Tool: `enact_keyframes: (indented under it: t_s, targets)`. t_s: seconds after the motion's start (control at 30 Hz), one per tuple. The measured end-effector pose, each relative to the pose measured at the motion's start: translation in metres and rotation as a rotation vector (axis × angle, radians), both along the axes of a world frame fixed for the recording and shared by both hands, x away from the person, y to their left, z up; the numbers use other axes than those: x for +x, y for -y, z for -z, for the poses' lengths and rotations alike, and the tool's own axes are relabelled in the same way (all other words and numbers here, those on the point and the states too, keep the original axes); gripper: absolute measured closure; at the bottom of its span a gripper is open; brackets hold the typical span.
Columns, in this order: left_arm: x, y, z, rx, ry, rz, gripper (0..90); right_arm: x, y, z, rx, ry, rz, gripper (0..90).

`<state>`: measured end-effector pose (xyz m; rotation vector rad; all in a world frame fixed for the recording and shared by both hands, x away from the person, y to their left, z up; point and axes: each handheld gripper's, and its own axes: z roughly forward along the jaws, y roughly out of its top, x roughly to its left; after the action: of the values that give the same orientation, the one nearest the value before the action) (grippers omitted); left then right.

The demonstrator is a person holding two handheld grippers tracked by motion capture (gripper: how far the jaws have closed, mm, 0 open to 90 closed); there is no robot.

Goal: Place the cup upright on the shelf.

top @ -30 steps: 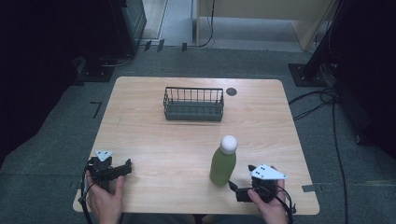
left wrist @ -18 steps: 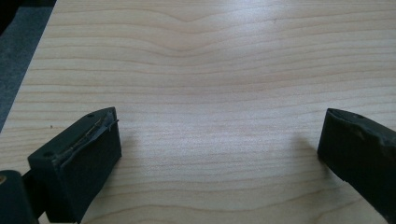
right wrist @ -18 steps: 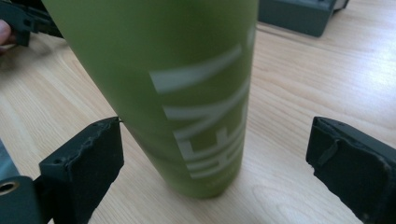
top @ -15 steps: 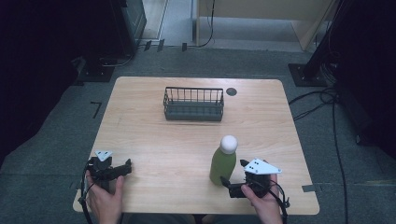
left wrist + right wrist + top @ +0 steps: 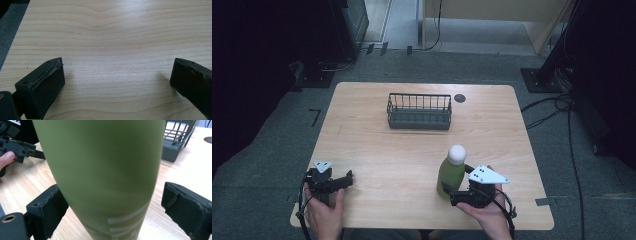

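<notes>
A green bottle [image 5: 450,176] with a white round cap stands upright on the wooden table [image 5: 422,150], near its front right. My right gripper [image 5: 455,192] is open with its jaws on either side of the bottle's lower body. In the right gripper view the bottle [image 5: 105,175] stands between the two pads [image 5: 47,207], the left pad close to it and the right pad apart from it. My left gripper [image 5: 346,180] rests at the front left corner, open, with only bare wood between its pads [image 5: 47,82].
A dark wire basket [image 5: 419,112] stands at the back middle of the table, with nothing seen in it. A dark round spot [image 5: 460,98] lies to its right. Cables and stand bases sit on the grey floor around the table.
My right gripper has slid left and forward until its open jaws straddle the bottle's base. The bottle and the left gripper have stayed where they were.
</notes>
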<state>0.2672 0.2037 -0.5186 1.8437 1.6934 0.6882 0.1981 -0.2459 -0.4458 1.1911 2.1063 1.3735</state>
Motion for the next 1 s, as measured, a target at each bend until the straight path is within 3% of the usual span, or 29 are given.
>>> enact_keyframes:
  t_s: [0.27,0.47,0.8,1.0]
  targets:
    - [0.0,0.0,0.0,0.0,0.0,0.0,0.1,0.002,-0.007,-0.004,0.0,0.042,0.0,13.1]
    - [0.0,0.0,0.0,0.0,0.0,0.0,0.1,0.004,-0.01,-0.004,0.004,0.044,-0.021,18.3]
    - [0.0,0.0,0.0,0.0,0.0,0.0,0.1,0.011,-0.012,-0.002,0.013,0.026,-0.04,17.0]
    - [0.0,0.0,0.0,0.0,0.0,0.0,0.1,0.012,-0.014,0.0,0.002,0.041,-0.043,18.3]
